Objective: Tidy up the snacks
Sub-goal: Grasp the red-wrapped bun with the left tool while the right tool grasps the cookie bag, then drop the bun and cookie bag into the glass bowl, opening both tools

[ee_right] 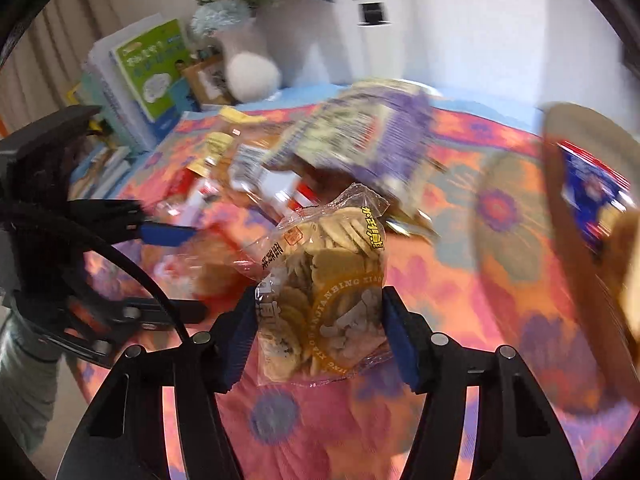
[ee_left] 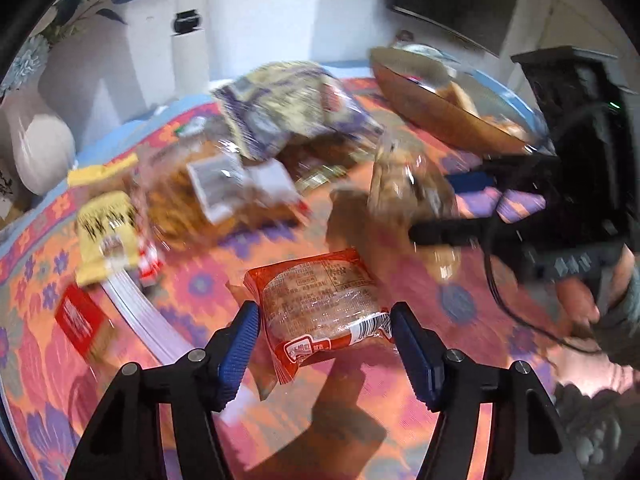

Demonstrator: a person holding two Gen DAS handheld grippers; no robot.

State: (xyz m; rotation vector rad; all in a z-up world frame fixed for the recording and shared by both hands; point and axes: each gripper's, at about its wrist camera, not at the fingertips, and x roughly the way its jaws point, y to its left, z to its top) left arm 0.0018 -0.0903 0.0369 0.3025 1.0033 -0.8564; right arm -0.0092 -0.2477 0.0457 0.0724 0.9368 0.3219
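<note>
Hand-held gripper, left (ee_left: 325, 334): tilted steeply down, pads touching red packet (ee_left: 316, 304) on desk (ee_left: 400, 420). Right (ee_right: 318, 334): tilted down, clamping cracker bag (ee_right: 324, 288).

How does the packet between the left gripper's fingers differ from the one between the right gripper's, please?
The red packet is opaque red at its ends, holds one round cake and lies flat on the cloth; the clear bag holds many thin crackers and stands on end. Both are sealed snacks bracketed by blue pads.
</note>
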